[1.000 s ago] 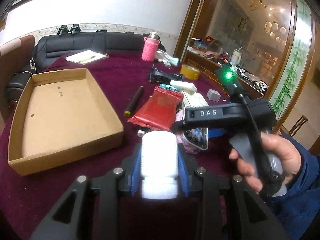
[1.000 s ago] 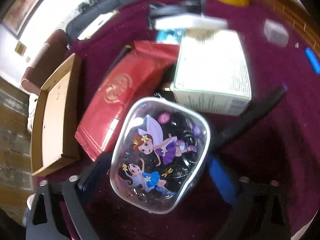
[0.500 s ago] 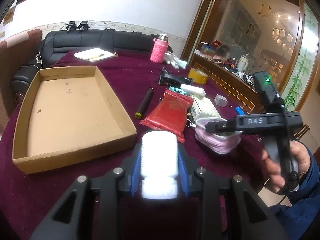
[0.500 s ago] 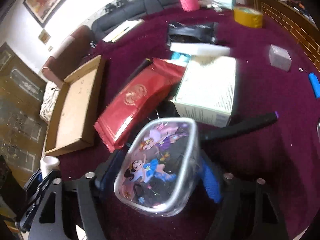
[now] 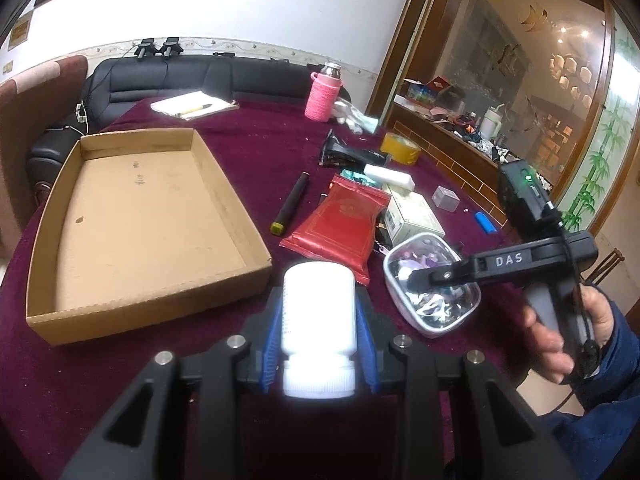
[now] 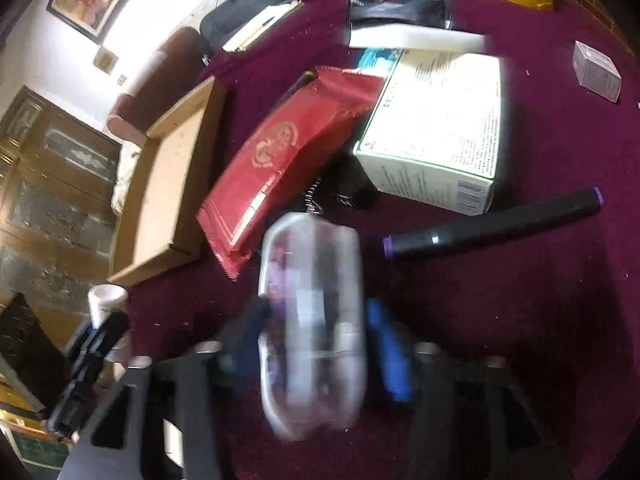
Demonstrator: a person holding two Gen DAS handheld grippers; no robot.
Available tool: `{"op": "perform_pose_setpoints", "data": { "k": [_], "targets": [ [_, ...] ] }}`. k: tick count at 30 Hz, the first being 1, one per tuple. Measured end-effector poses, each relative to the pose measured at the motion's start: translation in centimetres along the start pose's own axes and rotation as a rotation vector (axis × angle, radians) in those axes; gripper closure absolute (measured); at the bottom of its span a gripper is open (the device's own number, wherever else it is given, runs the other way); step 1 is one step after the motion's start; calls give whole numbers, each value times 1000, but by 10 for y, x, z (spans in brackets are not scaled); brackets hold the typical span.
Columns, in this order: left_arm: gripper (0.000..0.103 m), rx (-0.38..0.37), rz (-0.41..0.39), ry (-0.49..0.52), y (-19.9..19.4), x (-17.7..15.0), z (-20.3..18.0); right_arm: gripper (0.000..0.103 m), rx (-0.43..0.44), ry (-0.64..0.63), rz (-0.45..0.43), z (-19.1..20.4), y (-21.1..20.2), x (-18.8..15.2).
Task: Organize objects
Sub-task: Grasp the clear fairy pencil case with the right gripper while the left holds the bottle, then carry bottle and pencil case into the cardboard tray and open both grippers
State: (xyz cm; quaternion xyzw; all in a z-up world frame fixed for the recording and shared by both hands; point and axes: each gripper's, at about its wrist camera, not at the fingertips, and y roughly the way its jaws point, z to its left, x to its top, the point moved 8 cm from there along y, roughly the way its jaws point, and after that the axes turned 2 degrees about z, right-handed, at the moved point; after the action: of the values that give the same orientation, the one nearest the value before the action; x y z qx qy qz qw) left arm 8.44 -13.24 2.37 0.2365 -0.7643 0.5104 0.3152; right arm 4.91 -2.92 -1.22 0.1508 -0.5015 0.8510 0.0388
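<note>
Your left tongs (image 5: 318, 320) grip a white bottle (image 5: 318, 312); a clear pouch (image 6: 312, 320) sits between your right tongs (image 6: 316, 344).

The bottle is clamped between blue pads, cap toward you, above the maroon surface (image 5: 120, 380) just beside the cardboard tray (image 5: 140, 216). Your right tongs have just been opening with the blurred pouch between them; you cannot tell whether the pads press it. Beyond lie a red packet (image 5: 340, 224), a white box (image 6: 440, 128) and a black marker (image 6: 492, 224).
</note>
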Motion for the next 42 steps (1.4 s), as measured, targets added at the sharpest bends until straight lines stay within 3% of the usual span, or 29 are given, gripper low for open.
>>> {"op": "perform_pose_setpoints", "data": {
  "k": [1,3,4,5,14,20,26,31,36,42],
  "targets": [
    [71,0,2,0,1,0,0,22,4,-5,-14,2,1,0],
    [71,0,6,-3,2,-1,-1,54,52,-20,-44,8,-1,1],
    [71,0,7,-3,2,-1,0,66,71,-27,-32,11,-1,1],
    [71,0,8,-5,2,-2,0,71,69,-30,-28,12,-2,0],
    [71,-5,-9,-33,-7,5,7,72,121,-120,-91,45,-38,13],
    [71,52,-36,-51,-25,24,29,72,135,-216,-117,85,-53,37],
    [71,119,-58,-88,-43,63,67,72,191,-270,-70,148,-36,81],
    [71,175,-40,-181,-37,102,118,72,212,-261,-62,195,0,138],
    [71,205,-14,-279,-10,142,172,72,234,-209,-29,217,54,185],
    [71,280,78,-334,39,159,232,72,278,-129,15,226,115,210]
  ]
}}
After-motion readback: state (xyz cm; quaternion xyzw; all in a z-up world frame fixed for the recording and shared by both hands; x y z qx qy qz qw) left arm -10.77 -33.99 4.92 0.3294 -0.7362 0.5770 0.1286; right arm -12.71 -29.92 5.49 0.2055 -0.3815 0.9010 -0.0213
